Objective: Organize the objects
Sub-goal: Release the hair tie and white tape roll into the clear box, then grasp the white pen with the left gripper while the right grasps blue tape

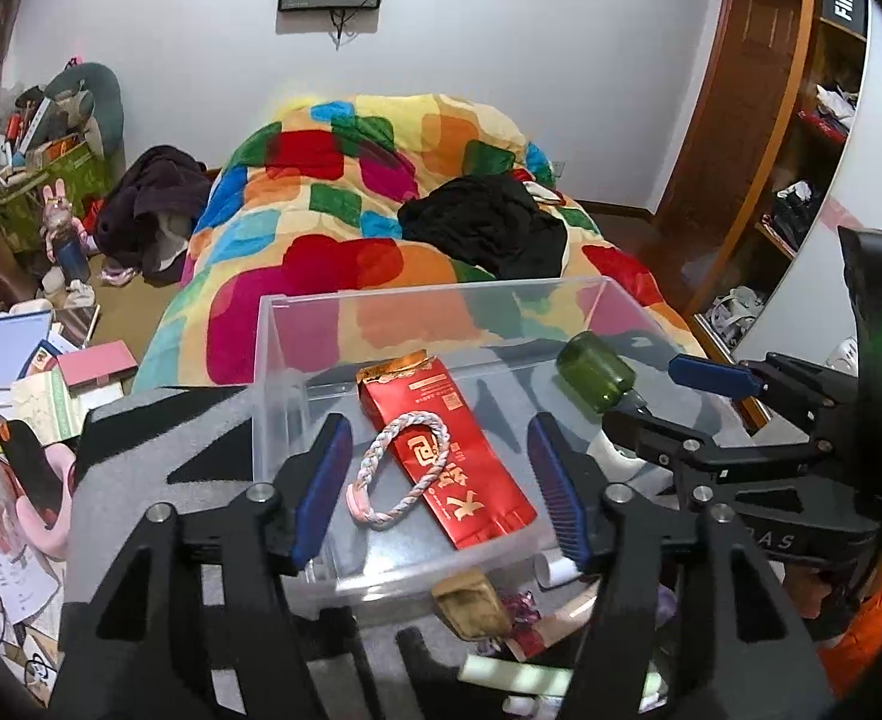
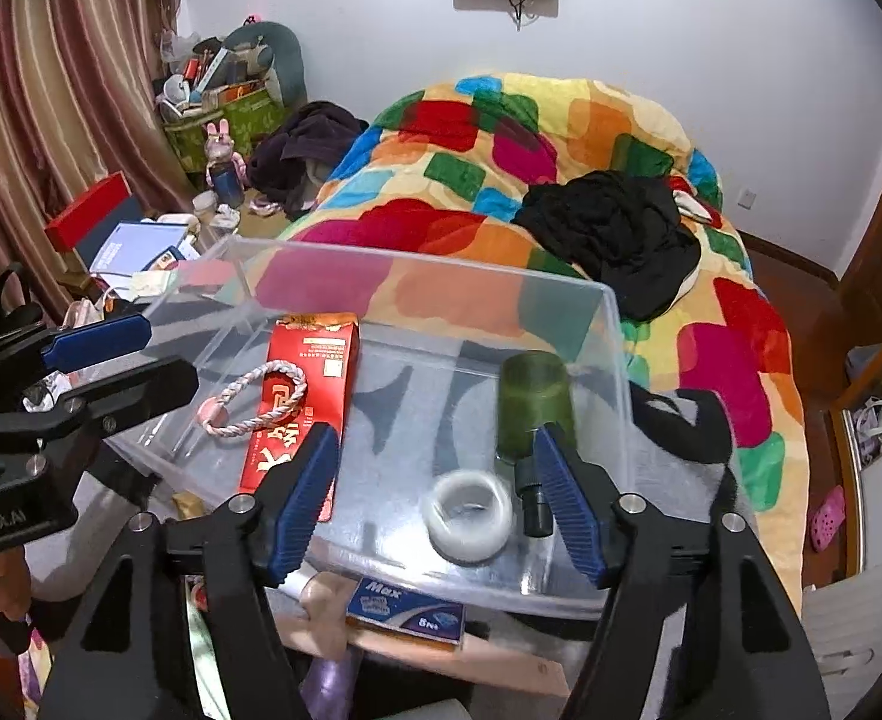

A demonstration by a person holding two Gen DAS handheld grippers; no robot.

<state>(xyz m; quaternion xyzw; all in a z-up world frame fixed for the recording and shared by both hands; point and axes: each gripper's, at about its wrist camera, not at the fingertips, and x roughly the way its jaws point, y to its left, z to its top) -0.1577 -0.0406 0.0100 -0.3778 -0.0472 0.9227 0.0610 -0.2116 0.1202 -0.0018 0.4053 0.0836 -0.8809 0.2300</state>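
A clear plastic box [image 1: 273, 396] [image 2: 615, 360] stands on a grey cloth. Inside lie a red packet [image 1: 471, 468] [image 2: 315, 372], a braided pink-white bracelet [image 1: 381, 474] [image 2: 243, 396], a green bottle [image 1: 597, 375] [image 2: 531, 408] and a white tape roll [image 2: 471, 516]. My left gripper [image 1: 438, 492] is open and empty above the packet and bracelet. My right gripper [image 2: 441, 498] is open and empty over the tape roll, its right finger beside the bottle's black neck. The bottle and roll look blurred. The right gripper also shows in the left wrist view [image 1: 681, 396].
In front of the box lie a blue "Max" box [image 2: 408, 609], a brown wooden piece [image 1: 471, 603] and other small items. A bed with a colourful blanket [image 1: 381, 192] and black clothes [image 1: 489, 222] is behind. Cluttered books lie left [image 1: 3, 354]; shelves stand right [image 1: 801, 180].
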